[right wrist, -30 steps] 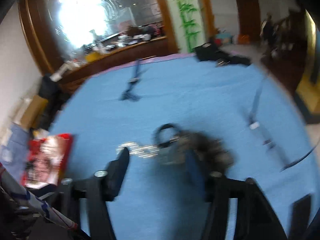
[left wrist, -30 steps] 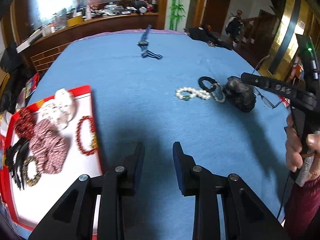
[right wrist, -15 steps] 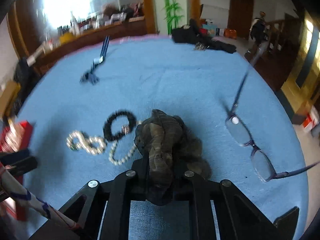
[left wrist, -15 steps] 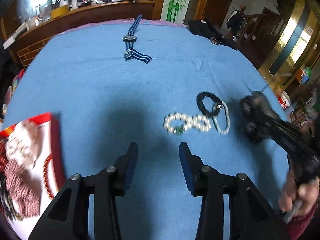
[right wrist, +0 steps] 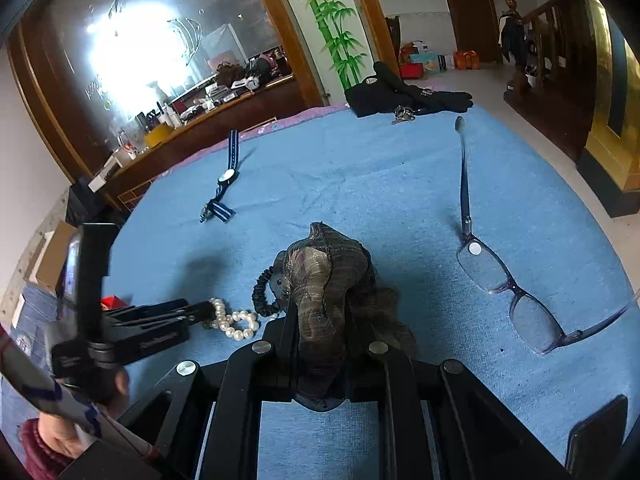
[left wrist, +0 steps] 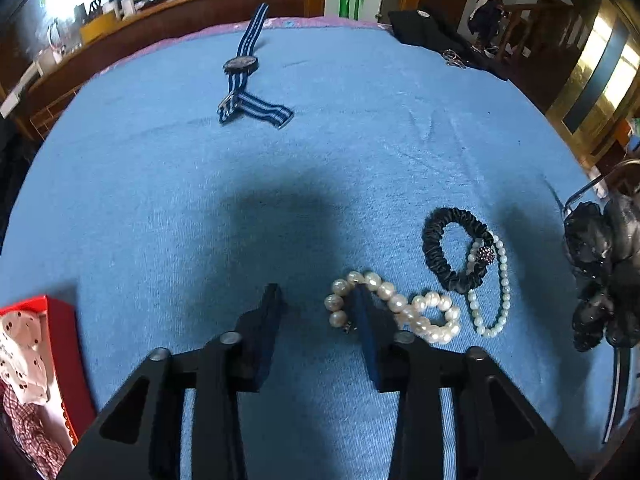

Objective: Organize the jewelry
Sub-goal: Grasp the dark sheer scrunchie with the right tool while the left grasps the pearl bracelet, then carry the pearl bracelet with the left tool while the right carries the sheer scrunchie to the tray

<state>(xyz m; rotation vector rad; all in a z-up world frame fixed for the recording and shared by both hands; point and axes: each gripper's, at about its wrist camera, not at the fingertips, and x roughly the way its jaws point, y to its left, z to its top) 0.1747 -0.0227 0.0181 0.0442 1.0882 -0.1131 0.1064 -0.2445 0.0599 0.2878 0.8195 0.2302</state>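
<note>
While the right claw (right wrist: 324, 344) grips a dark scrunchie (right wrist: 324, 280), the open left claw (left wrist: 318, 312) straddles pearls (left wrist: 394, 306) beside glasses (right wrist: 508, 284).

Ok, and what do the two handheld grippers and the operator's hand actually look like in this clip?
Both are matte black. The left gripper has flat, blade-like fingers with a bluish inner face, on angular arms with triangular cut-outs and round silver pivot pins. The right gripper has the same black linkage and silver pins. From the right wrist view, the left unit's side carries faint white lettering, unreadable, and the operator's hand shows a maroon cuff.
</note>
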